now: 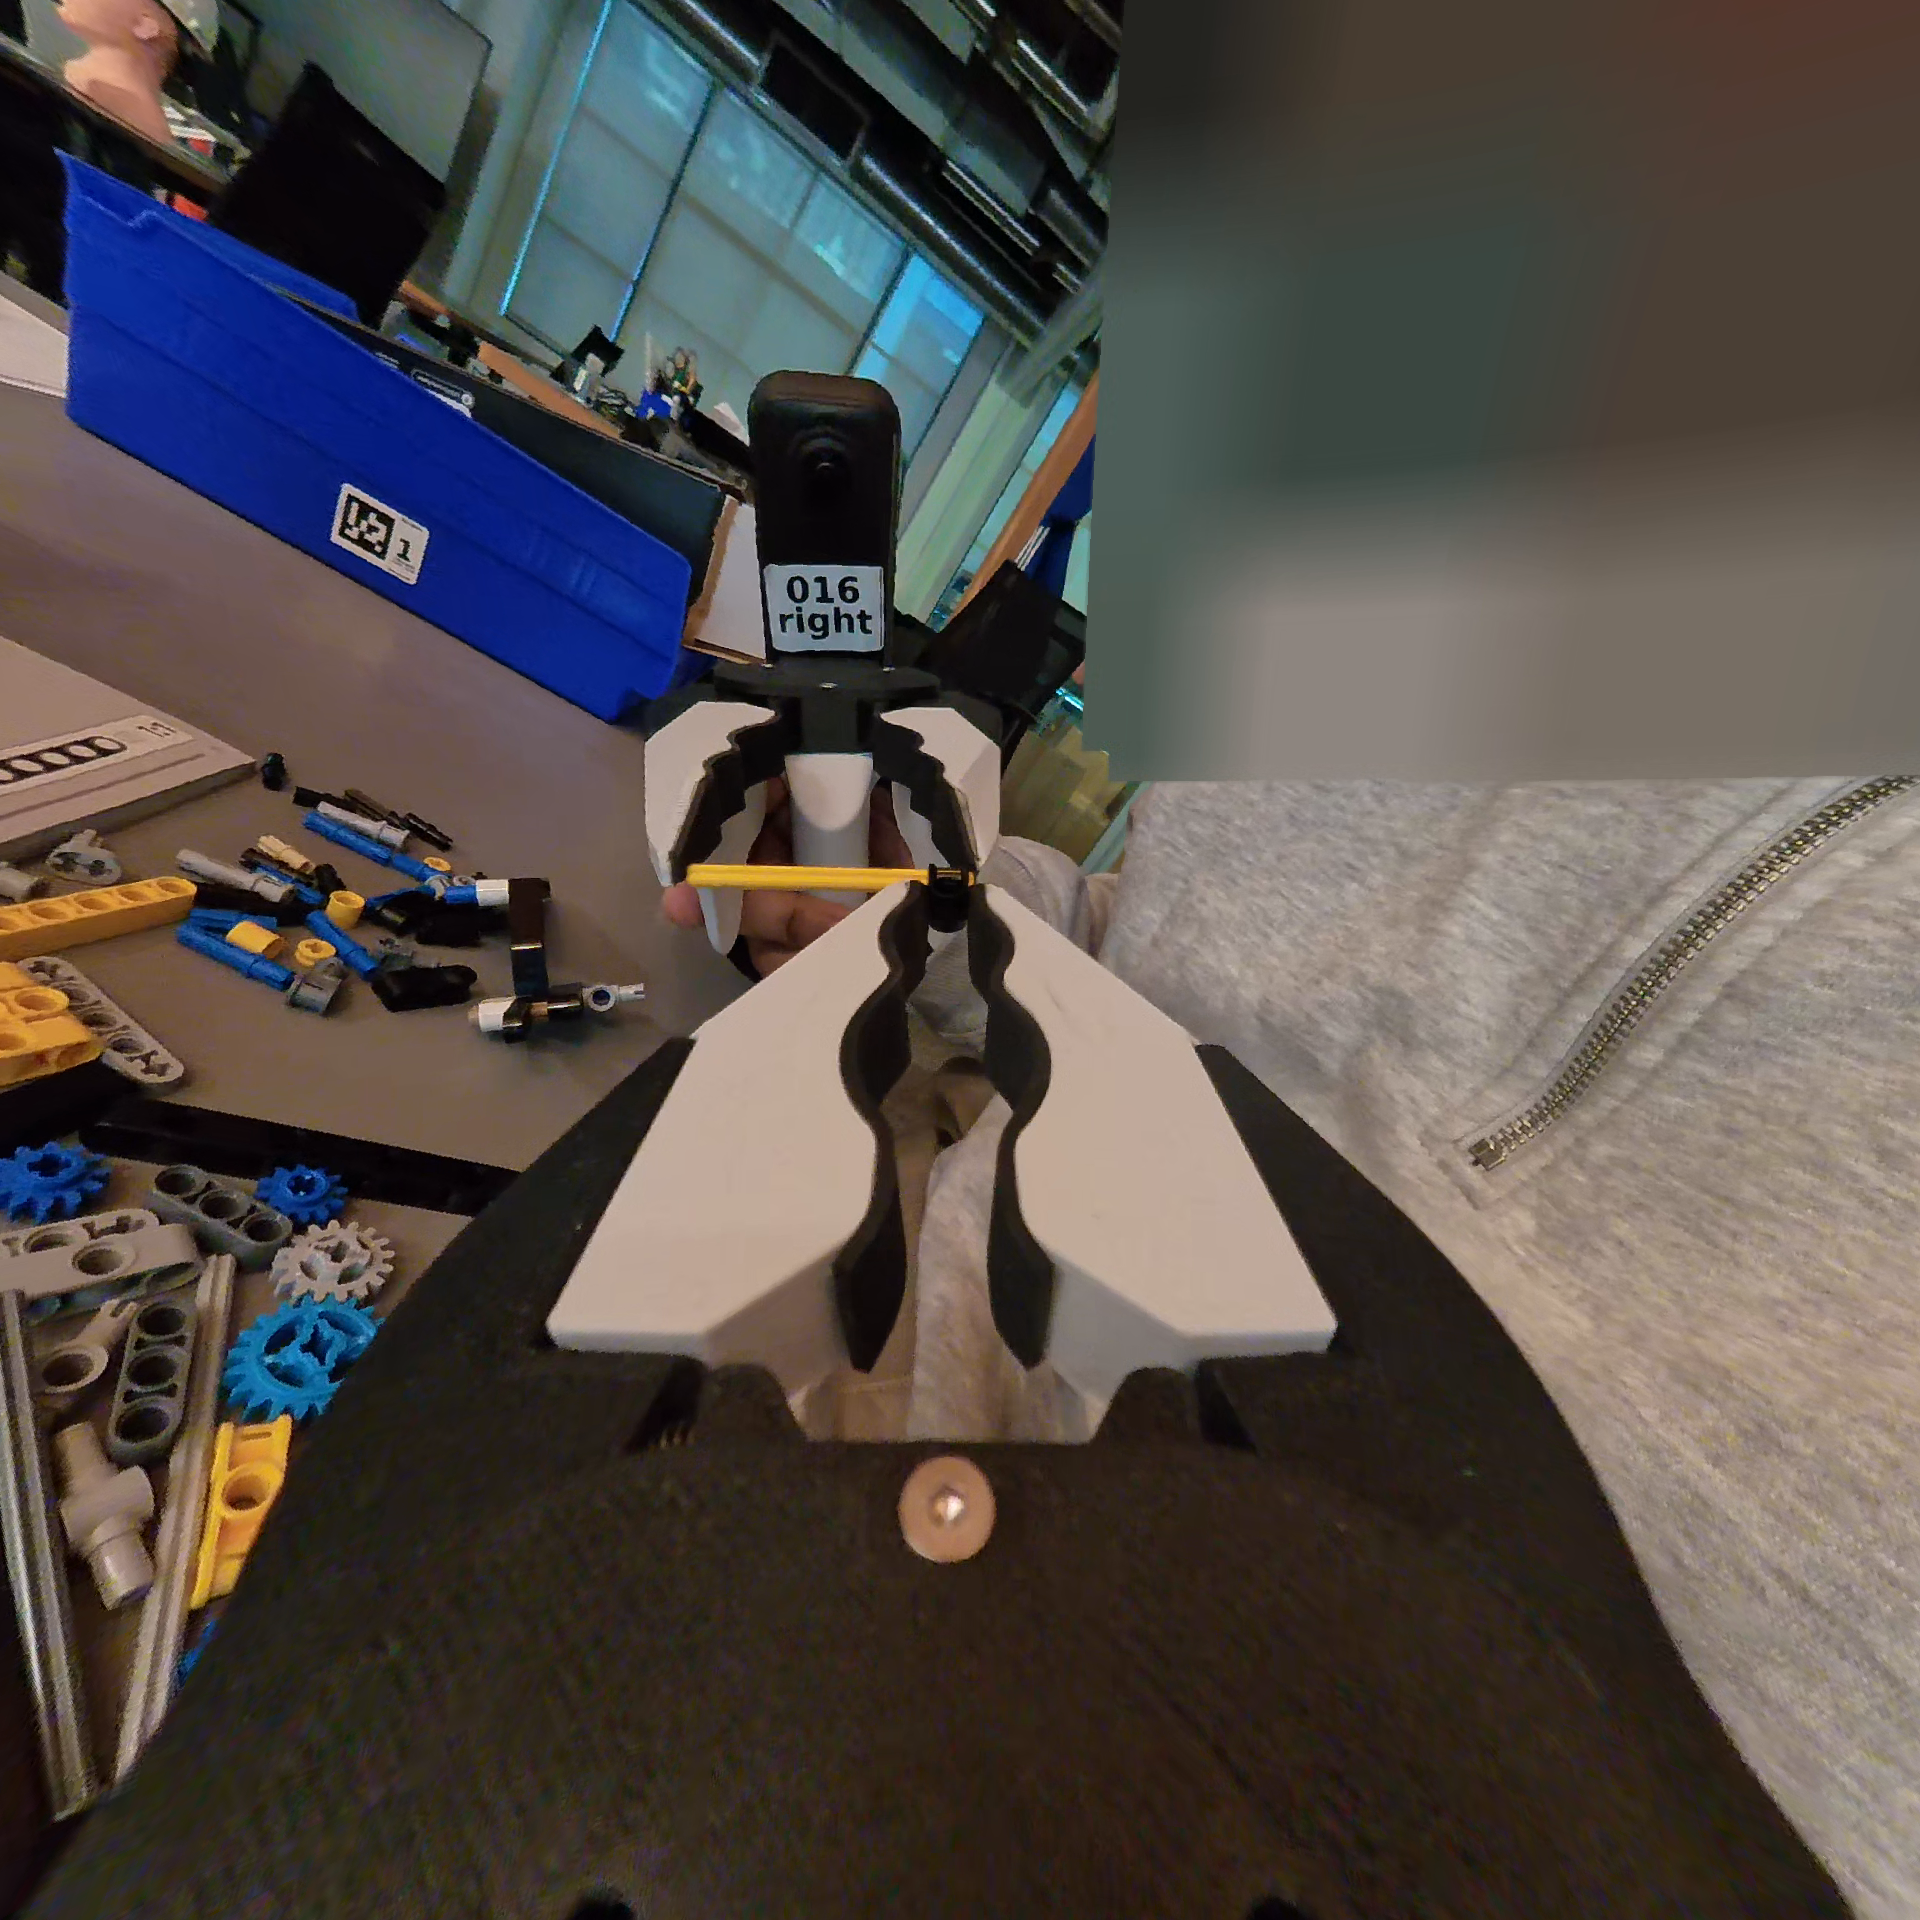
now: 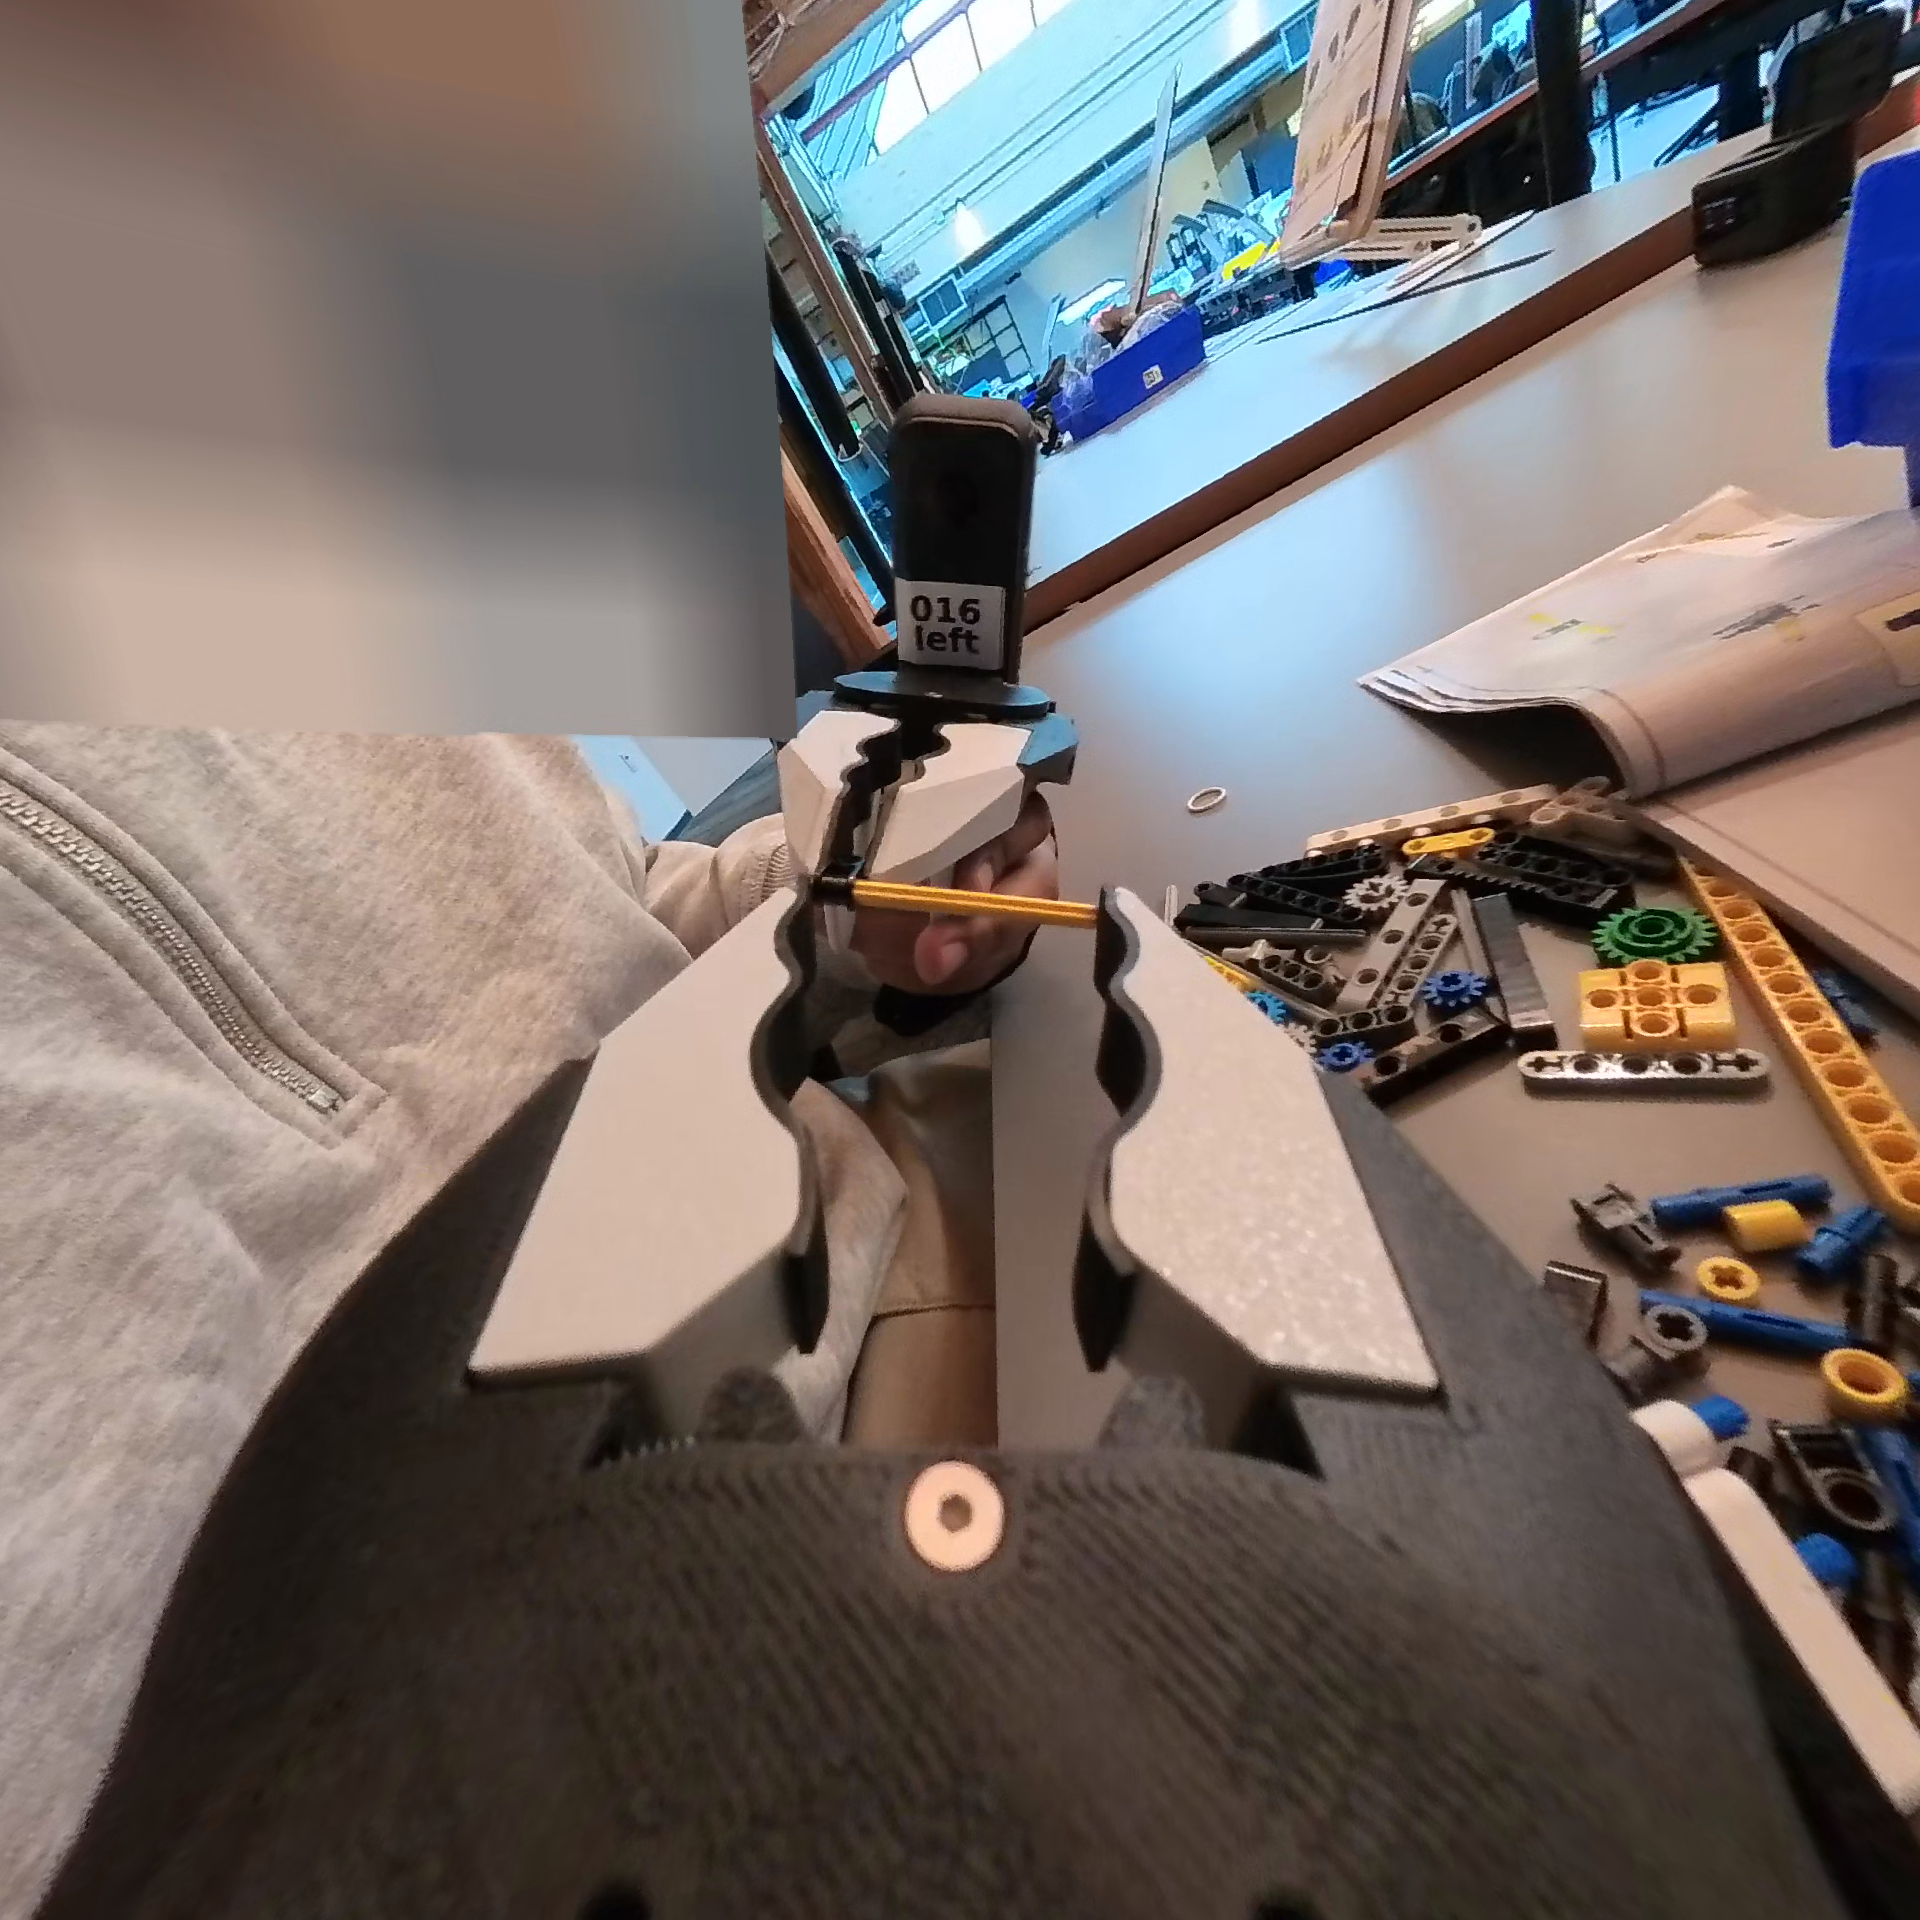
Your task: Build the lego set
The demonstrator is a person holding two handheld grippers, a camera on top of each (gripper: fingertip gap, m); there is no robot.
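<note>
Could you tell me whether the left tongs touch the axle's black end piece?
Touching: the left wrist view shows the left tongs shut on the black end piece.

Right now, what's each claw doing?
Left claw: shut on the small black connector piece capping the thin yellow plastic axle.
Right claw: open, its fingertips spanning that axle.

Yellow axle (image 2: 977, 902) between the wide-open right tool (image 2: 945, 914) and the left tool (image 2: 847, 883), above scattered lego pieces (image 2: 1507, 966).

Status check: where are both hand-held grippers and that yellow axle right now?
Left hand-held gripper shut on black connector at yellow axle end. Right hand-held gripper open, straddling axle lengthwise, free end at one fingertip. Both held above table; nothing between them.
</note>
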